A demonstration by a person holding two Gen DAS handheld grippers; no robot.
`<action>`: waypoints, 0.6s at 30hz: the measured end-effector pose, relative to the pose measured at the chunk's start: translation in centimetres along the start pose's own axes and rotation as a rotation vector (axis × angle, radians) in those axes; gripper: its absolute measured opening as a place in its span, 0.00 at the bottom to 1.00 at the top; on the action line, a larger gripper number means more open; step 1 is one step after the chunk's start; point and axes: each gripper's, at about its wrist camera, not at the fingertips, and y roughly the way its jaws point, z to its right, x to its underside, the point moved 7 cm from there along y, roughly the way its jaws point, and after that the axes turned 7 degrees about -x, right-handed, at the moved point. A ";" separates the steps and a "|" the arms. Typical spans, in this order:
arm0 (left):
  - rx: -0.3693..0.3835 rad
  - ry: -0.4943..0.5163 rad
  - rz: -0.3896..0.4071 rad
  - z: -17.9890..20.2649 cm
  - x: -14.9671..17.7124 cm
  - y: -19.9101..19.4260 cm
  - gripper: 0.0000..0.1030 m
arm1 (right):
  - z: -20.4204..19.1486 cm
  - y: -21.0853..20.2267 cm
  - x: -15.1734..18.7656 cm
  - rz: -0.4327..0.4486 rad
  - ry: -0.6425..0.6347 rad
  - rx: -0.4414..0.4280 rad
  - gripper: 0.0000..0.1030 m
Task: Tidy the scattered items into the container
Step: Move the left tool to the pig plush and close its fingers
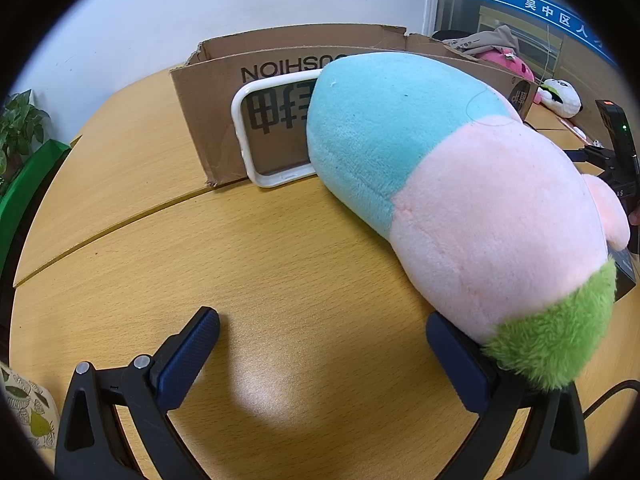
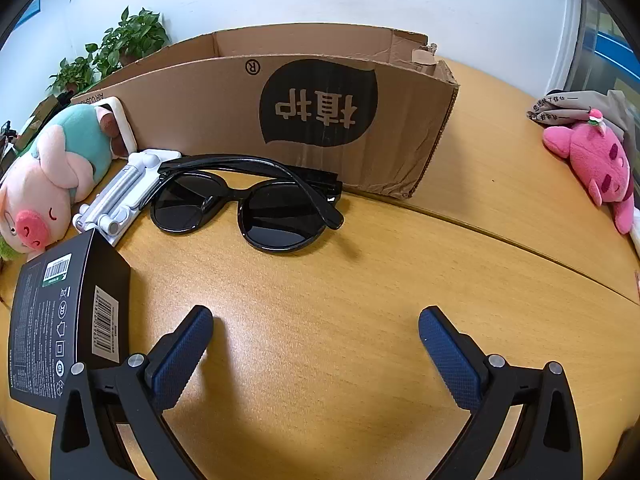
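Cardboard box [image 2: 320, 120] before me: upside-down "植护", ® mark, "CUSHION" partly hidden. Black carton [image 2: 60, 320]: barcodes, print unreadable.

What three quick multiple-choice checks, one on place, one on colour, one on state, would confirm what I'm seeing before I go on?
1. Where do the sunglasses lie?
A. Inside the cardboard box
B. On the table in front of the cardboard box
C. On top of the black carton

2. What colour is the phone case leaning on the box?
A. White
B. Red
C. Black

3. How do the two grippers stand?
A. Both shut on items
B. Left shut, right open
C. Both open, holding nothing

Answers:
1 B: the right wrist view shows them on the wood, just outside the box wall.
2 A: its rim is white in both views.
3 C: the left gripper and the right gripper each show spread fingers with bare table between; the plush pig lies against the left gripper's right finger, ungripped.
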 end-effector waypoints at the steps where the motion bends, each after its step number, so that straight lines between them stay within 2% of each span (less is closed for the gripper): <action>1: -0.021 -0.013 -0.004 -0.2 0.3 -0.2 1.00 | 0.0 -0.1 0.1 -0.002 0.005 0.004 1.00; 4: -0.099 -0.068 0.021 -1.1 0.6 -1.9 0.99 | 0.4 -0.6 0.8 -0.022 0.027 0.020 1.00; 9: -0.103 -0.218 0.154 -2.2 0.0 -7.7 0.99 | 0.7 -2.4 2.0 -0.028 0.008 0.129 1.00; 11: -0.109 -0.256 0.186 -2.4 -0.3 -9.7 0.99 | 0.3 -3.2 2.3 -0.022 -0.016 0.148 1.00; 14: -0.116 -0.270 0.213 -2.3 -0.8 -11.6 0.99 | -0.5 -4.3 2.4 0.000 -0.036 0.159 1.00; 18: -0.116 -0.272 0.203 -1.4 -1.9 -11.9 0.99 | -1.5 -5.7 1.9 0.039 -0.026 0.143 1.00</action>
